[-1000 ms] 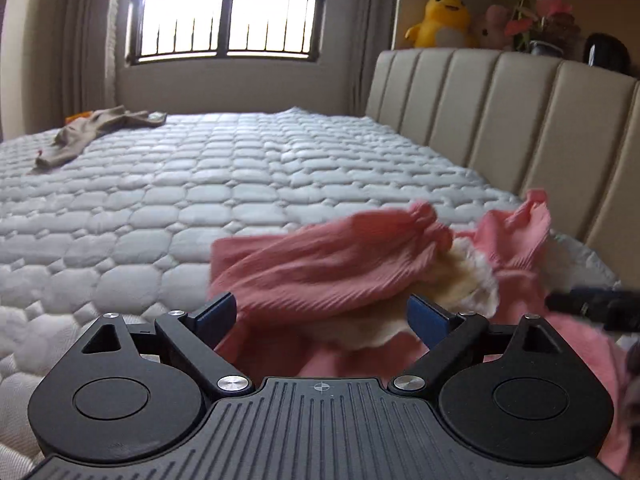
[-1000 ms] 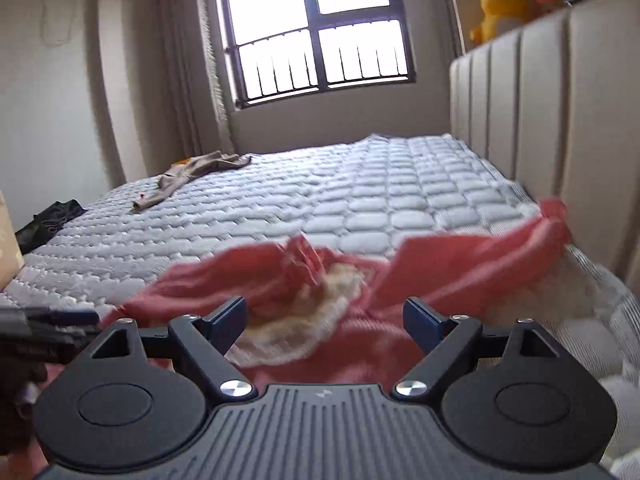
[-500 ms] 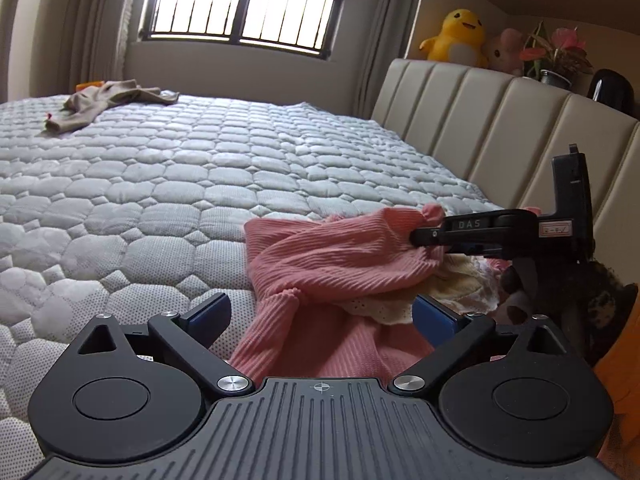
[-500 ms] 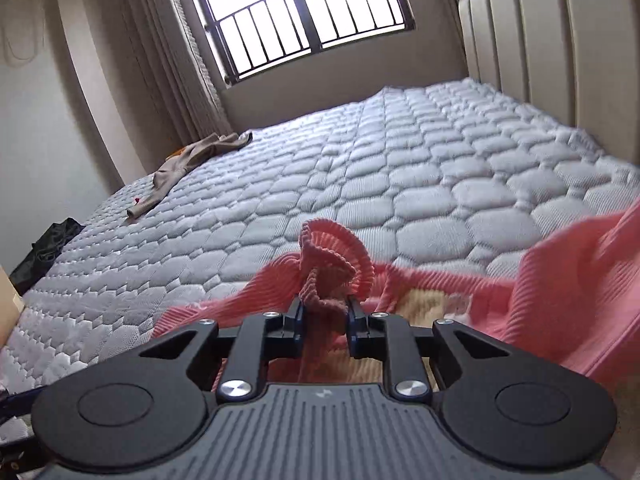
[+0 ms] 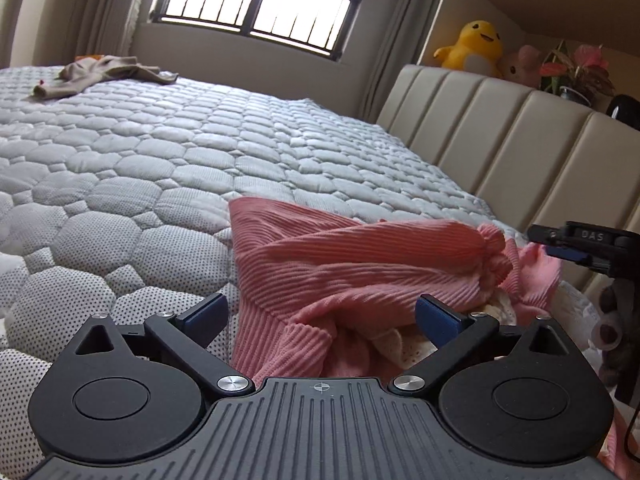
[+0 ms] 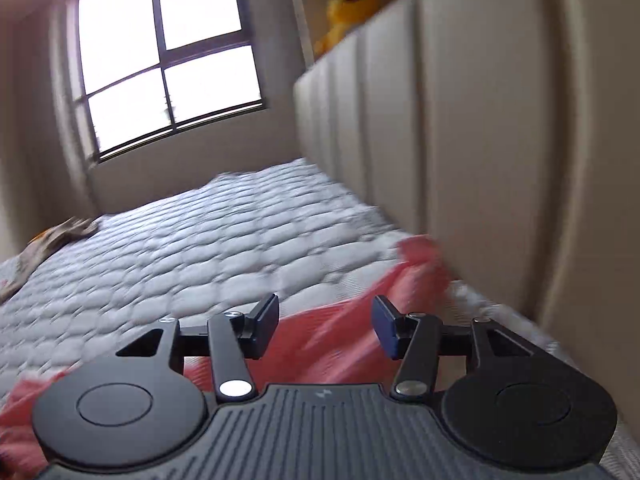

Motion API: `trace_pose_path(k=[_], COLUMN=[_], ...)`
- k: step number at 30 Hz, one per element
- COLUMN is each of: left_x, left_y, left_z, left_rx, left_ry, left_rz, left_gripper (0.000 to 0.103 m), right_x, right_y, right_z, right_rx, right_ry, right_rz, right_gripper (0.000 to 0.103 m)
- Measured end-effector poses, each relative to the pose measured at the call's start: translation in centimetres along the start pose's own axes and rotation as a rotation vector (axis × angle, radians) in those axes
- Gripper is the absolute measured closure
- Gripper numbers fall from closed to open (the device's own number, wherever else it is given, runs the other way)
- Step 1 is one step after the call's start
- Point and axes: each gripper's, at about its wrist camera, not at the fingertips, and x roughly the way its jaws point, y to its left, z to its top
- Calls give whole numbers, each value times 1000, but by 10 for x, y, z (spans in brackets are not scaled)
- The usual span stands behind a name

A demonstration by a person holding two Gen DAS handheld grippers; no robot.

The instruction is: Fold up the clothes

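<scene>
Quilted grey mattress (image 5: 168, 168) bears pink garment (image 5: 360, 264), seemingly loose; both jaws gape empty.

The top (image 5: 360, 264) is pink, finely ribbed, with cream lace trim (image 5: 404, 350) beneath it. The mattress (image 5: 168, 168) is pale grey, quilted in hexagons. Beside it the headboard (image 5: 520, 148) is beige with vertical panels; above that sits a yellow duck (image 5: 474, 46). Both grippers (image 5: 318, 314) (image 6: 325, 320) are black with blue pads (image 5: 434, 322).
</scene>
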Motion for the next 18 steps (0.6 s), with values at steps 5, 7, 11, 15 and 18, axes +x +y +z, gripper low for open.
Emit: trace_pose_path(k=[5,7,11,15,18], left_x=[4,3,3,0,-3], left_y=[8,10,16,24,34], left_z=[-5,-6,-6,-6,-6], left_rx=[-48,-60,-97,-146,-209], left_ry=[0,-3,-11,-27,-44], left_rz=[-4,-7,-22,-44,-50], left_gripper=[1,1,1,0,0], right_x=[40,39,-33,-103,-116], right_y=[-38,-29,29,103,136], right_z=[12,15,37,50,46], right_rx=[111,58,-155,-307,-375], right_ry=[94,118,-59,-162,-155], right_rz=[13,66,226,437,478], right_gripper=[75,94,102,102,102])
